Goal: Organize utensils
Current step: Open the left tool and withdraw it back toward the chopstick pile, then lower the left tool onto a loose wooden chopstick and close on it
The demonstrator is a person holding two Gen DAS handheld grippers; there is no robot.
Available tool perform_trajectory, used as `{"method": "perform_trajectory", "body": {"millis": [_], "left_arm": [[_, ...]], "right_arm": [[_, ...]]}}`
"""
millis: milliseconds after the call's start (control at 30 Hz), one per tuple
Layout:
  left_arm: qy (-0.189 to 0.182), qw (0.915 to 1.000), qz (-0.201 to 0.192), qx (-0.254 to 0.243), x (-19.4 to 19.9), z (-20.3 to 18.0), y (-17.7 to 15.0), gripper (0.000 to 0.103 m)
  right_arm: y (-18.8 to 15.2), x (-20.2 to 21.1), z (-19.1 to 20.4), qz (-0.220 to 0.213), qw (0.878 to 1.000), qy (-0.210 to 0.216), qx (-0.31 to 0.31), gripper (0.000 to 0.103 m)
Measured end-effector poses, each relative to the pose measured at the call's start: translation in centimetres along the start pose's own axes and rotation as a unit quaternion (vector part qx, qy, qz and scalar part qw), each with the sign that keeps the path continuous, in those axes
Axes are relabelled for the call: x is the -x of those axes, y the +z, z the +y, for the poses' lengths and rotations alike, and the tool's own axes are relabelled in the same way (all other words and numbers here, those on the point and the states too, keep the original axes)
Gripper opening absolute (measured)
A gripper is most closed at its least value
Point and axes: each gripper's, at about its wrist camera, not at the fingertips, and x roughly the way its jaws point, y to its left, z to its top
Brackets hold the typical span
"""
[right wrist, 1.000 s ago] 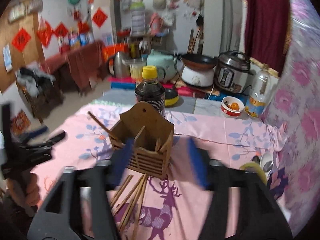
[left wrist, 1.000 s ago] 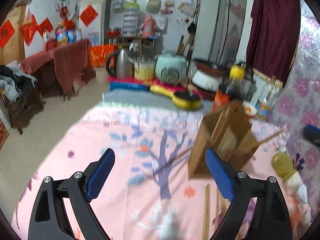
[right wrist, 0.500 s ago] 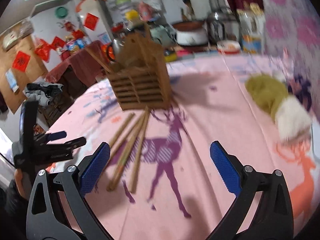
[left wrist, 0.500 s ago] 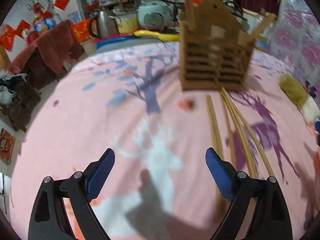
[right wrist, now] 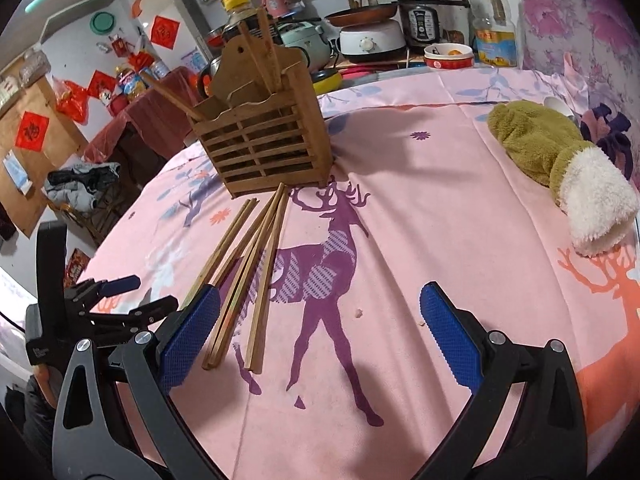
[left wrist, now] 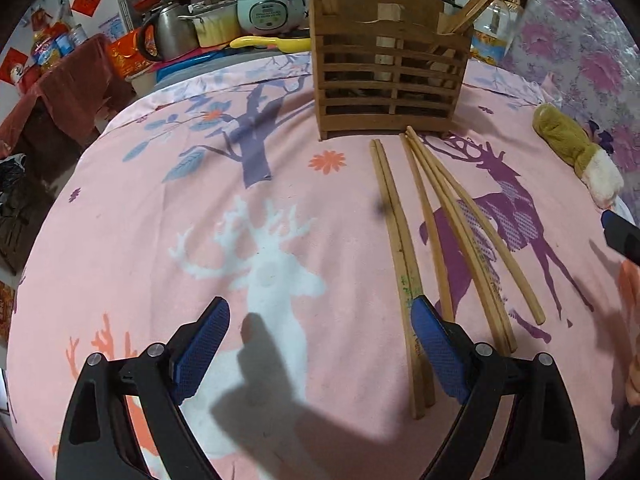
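Note:
A wooden slatted utensil holder (left wrist: 390, 62) stands on the pink deer-print cloth, with a few chopsticks upright in it; it also shows in the right wrist view (right wrist: 264, 138). Several loose wooden chopsticks (left wrist: 436, 224) lie on the cloth in front of it, seen too in the right wrist view (right wrist: 248, 264). My left gripper (left wrist: 320, 344) is open and empty, low over the cloth, its right finger beside the near chopstick ends. My right gripper (right wrist: 320, 320) is open and empty, with the chopsticks by its left finger. The left gripper also appears in the right wrist view (right wrist: 116, 300).
A green and white plush toy (right wrist: 560, 168) lies on the cloth at the right, also in the left wrist view (left wrist: 576, 152). Behind the table are a soy sauce bottle (right wrist: 236, 12), rice cookers (right wrist: 428, 20), a kettle (left wrist: 168, 36) and a bowl (right wrist: 448, 56).
Both grippers have dropped and tilted down toward the cloth. The holder now sits farther up in both views and the loose chopsticks lie close to the fingers.

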Motion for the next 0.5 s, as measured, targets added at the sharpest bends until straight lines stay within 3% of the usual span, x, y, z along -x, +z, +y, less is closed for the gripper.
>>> {"method": "perform_trajectory", "body": {"millis": [233,333,500], "left_arm": [[0.011,0.9999,0.006,0.002,-1.2,-0.1,0.7,0.091],[0.018,0.9997,0.006,0.017,-2.1,0.2,1.6,0.097],[-0.005,0.9993,0.016,0.032,-3.0,0.4,2.6,0.096]], "right_arm": [[-0.1,0.1,0.1,0.000,1.000,-0.001,0.004,0.097],[-0.1,0.0,0.2,0.000,1.000,-0.002,0.004,0.097],[-0.1,-0.3,0.5,0.003,1.000,-0.008,0.012,0.097]]}}
